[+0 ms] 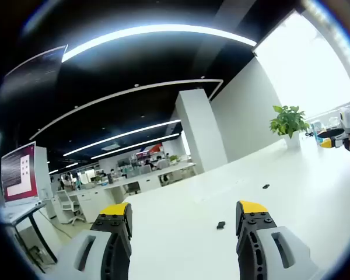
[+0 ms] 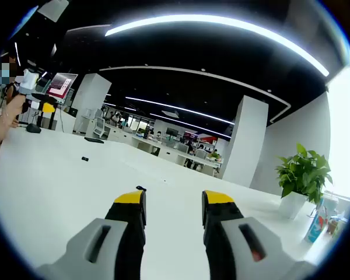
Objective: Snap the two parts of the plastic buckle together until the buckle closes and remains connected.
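A: Two small dark buckle parts lie on the white worktop point(image 1: 181, 233), well apart from each other. In the left gripper view, one buckle part point(image 1: 221, 224) sits near the left hand-held gripper point(image 1: 185, 211), between its yellow-tipped jaws and slightly toward the right one; the other buckle part point(image 1: 266, 186) lies farther out on the worktop.

B: And how do the jaws stand?

A: The left hand-held gripper is spread wide and has hold of nothing. The right hand-held gripper point(image 2: 173, 199) is parted less widely, and nothing sits between its jaws either.

B: What does the right gripper view give of the pieces?

A: One small dark piece point(image 2: 140, 188) lies just beyond the tip of its left jaw, and another dark piece point(image 2: 84, 158) lies farther off to the left. I cannot tell from there which piece is which.

B: Anything else around?

A: A potted plant point(image 1: 289, 123) in a white pot stands at the far edge of the worktop, and a monitor point(image 1: 18, 172) on a stand is at the left of the left gripper view.
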Tool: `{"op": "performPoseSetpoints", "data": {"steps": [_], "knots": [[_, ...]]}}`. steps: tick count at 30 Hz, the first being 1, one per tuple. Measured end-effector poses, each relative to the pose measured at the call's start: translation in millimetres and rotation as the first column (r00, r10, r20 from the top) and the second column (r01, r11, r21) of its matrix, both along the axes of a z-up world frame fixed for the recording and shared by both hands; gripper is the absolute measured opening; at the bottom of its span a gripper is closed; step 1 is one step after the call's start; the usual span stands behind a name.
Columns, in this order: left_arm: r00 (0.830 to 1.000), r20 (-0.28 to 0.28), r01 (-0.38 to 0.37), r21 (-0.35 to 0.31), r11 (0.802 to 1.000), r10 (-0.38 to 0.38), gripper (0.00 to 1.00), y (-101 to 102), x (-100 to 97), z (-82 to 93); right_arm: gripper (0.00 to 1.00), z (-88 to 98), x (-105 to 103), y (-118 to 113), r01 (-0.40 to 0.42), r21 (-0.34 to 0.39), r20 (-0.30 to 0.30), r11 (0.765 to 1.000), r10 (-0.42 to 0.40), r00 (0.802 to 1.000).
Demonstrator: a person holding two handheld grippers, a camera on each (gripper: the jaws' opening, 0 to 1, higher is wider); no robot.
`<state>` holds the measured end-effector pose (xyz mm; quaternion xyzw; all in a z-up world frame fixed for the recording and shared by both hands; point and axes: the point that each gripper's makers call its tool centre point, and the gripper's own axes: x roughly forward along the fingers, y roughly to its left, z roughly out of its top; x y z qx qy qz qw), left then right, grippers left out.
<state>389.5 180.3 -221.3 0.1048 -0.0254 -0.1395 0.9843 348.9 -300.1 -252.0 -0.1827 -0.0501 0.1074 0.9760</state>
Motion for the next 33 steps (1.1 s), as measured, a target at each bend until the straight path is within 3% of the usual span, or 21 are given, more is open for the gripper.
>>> {"op": "performPoseSetpoints", "data": {"steps": [12, 18, 25, 33], "knots": [[0.998, -0.053, 0.045, -0.010, 0.999, -0.045, 0.73, -13, 10.4, 3.7, 0.39, -0.2, -1, 3, -0.012, -0.003, -0.001, 1.000, 0.012, 1.000], [0.998, -0.021, 0.058, -0.024, 0.998, -0.058, 0.70, -17, 10.3, 2.3, 0.39, -0.3, -1, 4, -0.015, -0.005, -0.001, 1.000, 0.015, 1.000], [0.997, -0.029, 0.064, -0.049, 0.997, -0.065, 0.70, -18, 12.8, -9.5, 0.39, -1.6, 0, 6, -0.021, -0.012, -0.006, 1.000, 0.021, 1.000], [0.998, -0.027, 0.063, -0.049, 0.997, -0.064, 0.70, -16, 12.9, -8.1, 0.38, -0.5, -1, 5, -0.013, -0.014, 0.000, 1.000, 0.013, 1.000]]}}
